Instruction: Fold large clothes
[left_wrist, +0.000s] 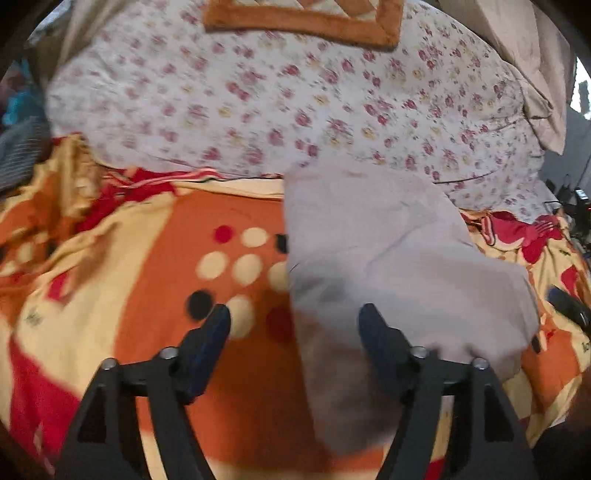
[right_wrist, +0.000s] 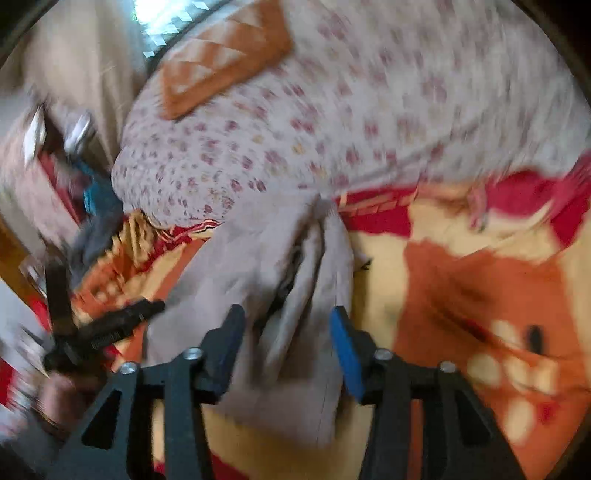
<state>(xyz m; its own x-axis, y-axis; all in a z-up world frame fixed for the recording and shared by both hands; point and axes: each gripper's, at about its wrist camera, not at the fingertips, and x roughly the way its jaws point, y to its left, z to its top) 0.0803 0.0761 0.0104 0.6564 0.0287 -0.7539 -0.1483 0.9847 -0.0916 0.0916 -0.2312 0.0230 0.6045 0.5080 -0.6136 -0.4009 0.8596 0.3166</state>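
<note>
A pale grey-lilac cotton garment (left_wrist: 388, 258) lies partly folded on a bed covered by an orange, cream and red patterned blanket (left_wrist: 155, 258), its far end reaching the white floral-print quilt (left_wrist: 258, 96) heaped along the bed's far edge, on which an orange-bordered cushion (left_wrist: 306, 18) rests. The left gripper (left_wrist: 294, 317) hovers with its tongs wide, one finger over the blanket and the other over the garment's left edge, holding nothing. The right gripper (right_wrist: 287, 325) also stands wide and empty, its blue-padded fingers (right_wrist: 345, 354) straddling the bunched, pleated near end of the same garment (right_wrist: 280, 266). Both views are smeared by motion, so fine creases cannot be read. The step in hand looks like taking a fresh hold for the next fold. To do it well, each gripper should probably come down on a true corner or hem of the near end rather than on the loose ridge of pleats in the middle, pinching all layers at once and none of the blanket beneath. Lifting both holds level and together should keep the fold square; a one-sided pull would likely drag the cloth askew toward the quilt.
</note>
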